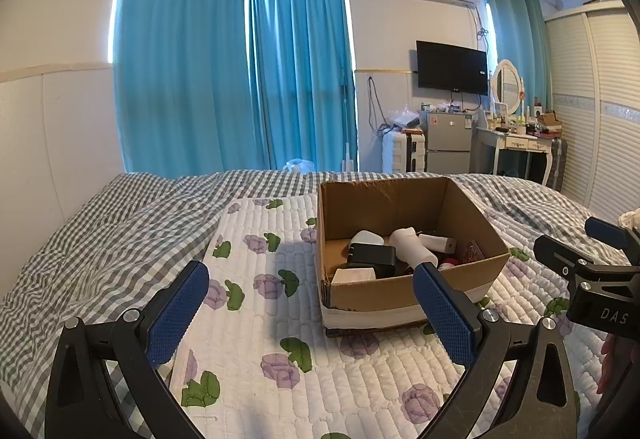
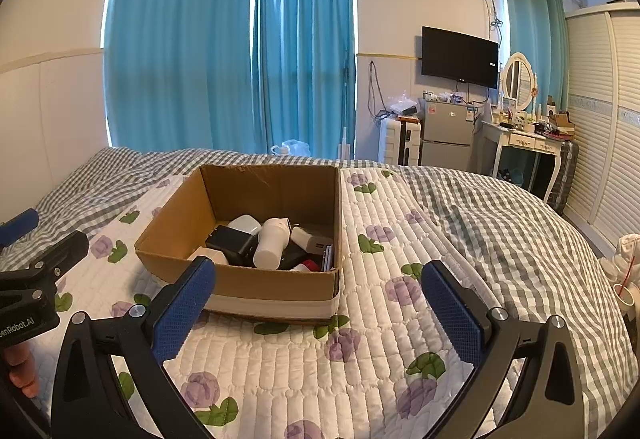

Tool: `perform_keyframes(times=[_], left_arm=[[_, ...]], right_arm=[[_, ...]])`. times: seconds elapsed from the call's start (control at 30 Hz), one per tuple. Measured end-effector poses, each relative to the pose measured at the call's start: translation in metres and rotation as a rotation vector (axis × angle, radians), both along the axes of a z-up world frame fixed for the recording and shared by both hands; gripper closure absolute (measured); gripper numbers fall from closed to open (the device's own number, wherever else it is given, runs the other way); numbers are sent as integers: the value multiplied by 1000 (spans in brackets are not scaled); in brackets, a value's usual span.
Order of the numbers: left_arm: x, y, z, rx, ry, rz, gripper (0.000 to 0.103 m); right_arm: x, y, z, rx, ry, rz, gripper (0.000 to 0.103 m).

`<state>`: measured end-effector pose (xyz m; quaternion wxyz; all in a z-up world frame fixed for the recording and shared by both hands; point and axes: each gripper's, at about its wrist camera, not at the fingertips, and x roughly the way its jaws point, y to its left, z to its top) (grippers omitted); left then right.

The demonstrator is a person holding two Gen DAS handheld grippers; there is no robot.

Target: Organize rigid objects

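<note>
An open cardboard box [image 1: 404,289] sits on a white quilted mat with purple flowers [image 1: 280,319] on the bed. Inside lie several rigid items: a white bottle [image 1: 412,247], a black charger [image 1: 372,255] and white adapters. The box also shows in the right wrist view [image 2: 248,283], with the white bottle [image 2: 271,243] and the black charger [image 2: 230,241] in it. My left gripper [image 1: 310,313] is open and empty, just in front of the box. My right gripper [image 2: 320,313] is open and empty, in front of the box's right corner.
A grey checked bedsheet [image 1: 100,239] covers the bed around the mat. Blue curtains [image 1: 224,71], a small fridge [image 1: 448,141], a suitcase, a dressing table [image 1: 516,143] and a wardrobe stand beyond the bed. The other gripper shows at each view's edge [image 1: 592,271].
</note>
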<state>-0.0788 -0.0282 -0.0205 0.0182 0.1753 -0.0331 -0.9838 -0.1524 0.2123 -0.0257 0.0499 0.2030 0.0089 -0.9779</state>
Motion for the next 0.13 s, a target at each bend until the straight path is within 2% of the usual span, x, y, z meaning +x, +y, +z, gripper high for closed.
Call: perform_keyframes(times=[0.13], left_arm=[[0, 1, 0, -2, 0, 0, 0]], right_arm=[[-1, 0, -1, -1, -4, -2, 0]])
